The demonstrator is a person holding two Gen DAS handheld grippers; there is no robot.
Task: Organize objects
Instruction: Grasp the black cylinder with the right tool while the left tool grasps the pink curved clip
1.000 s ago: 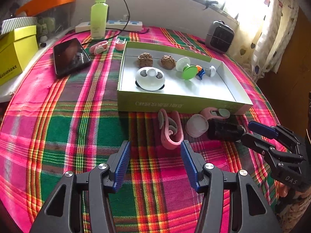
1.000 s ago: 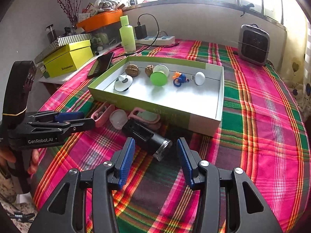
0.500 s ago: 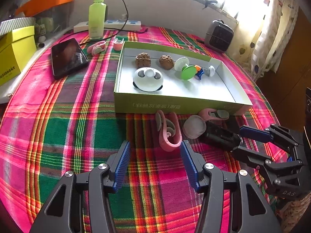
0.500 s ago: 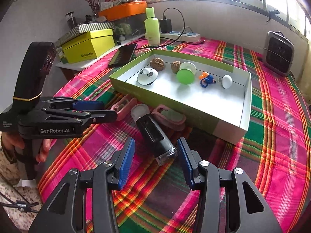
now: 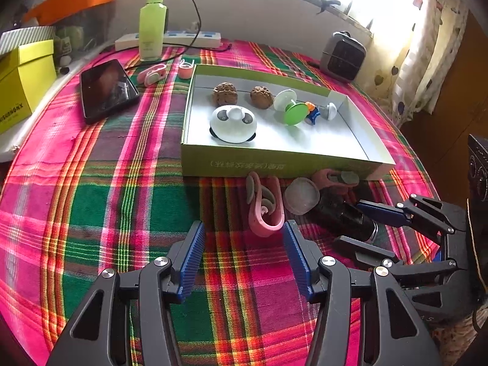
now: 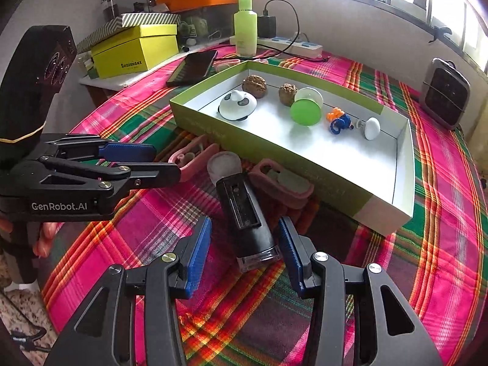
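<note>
black cylinder [image 6: 247, 213] on plaid cloth [image 6: 442, 244], between parted right gripper [image 6: 244, 251] pads, seemingly untouched, left gripper [image 5: 242, 257] unclenched

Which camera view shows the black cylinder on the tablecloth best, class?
The right wrist view: the black cylinder lies full length between the open right gripper fingers. The left wrist view shows it dark, at the side, partly behind that gripper.

Pink clip [image 5: 264, 206] beside green box [image 5: 274, 164]
</note>
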